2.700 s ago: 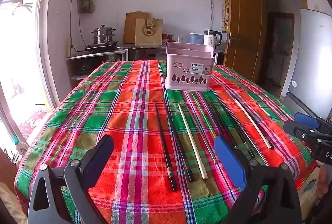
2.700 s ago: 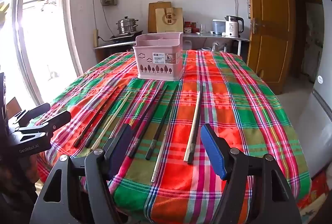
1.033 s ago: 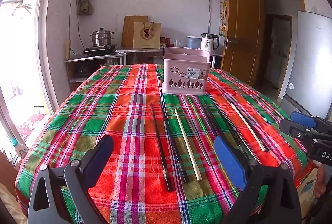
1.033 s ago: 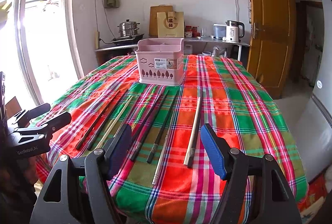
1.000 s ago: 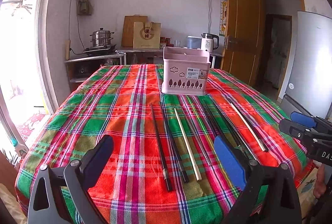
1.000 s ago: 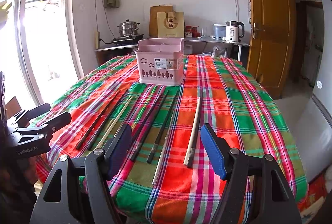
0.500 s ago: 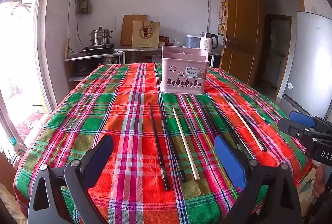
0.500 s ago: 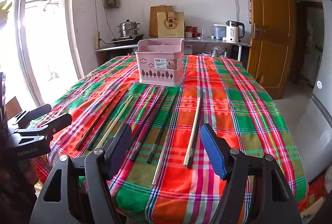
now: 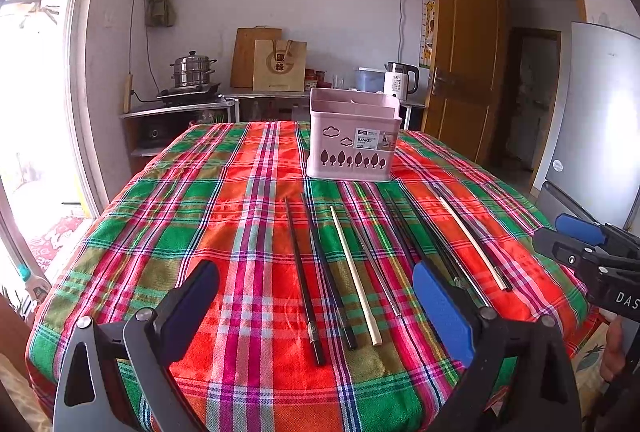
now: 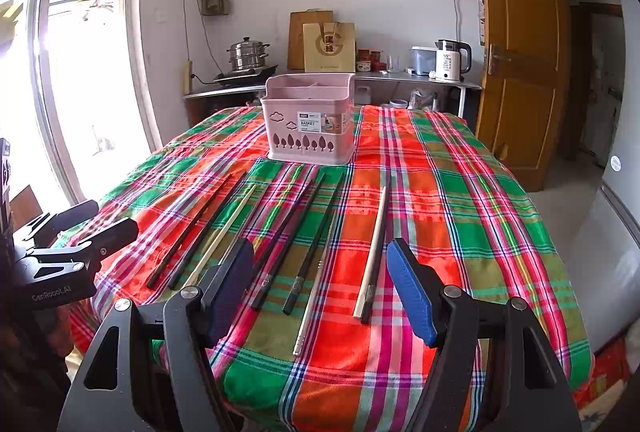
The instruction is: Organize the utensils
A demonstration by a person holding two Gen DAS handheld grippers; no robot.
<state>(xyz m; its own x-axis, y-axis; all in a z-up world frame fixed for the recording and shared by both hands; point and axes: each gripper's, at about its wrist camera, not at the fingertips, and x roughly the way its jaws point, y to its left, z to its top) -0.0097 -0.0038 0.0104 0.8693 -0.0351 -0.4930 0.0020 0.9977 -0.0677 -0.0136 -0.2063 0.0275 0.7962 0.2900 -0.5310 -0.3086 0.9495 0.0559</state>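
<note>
Pink basket (image 9: 352,143) label reads "BASKET". Left gripper (image 9: 316,306) and right gripper (image 10: 320,286): jaws apart, empty. Right view alone shows "GenRobot.AI".

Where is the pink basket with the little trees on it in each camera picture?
Left wrist view: the pink basket stands at the table's far end, just right of centre.
Right wrist view: the pink basket stands at the far end, slightly left of centre.
Shared landmark: the white kettle on the counter behind.

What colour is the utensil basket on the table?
Pale pink basket with dark tree cutouts; clearest in the right wrist view.
</note>
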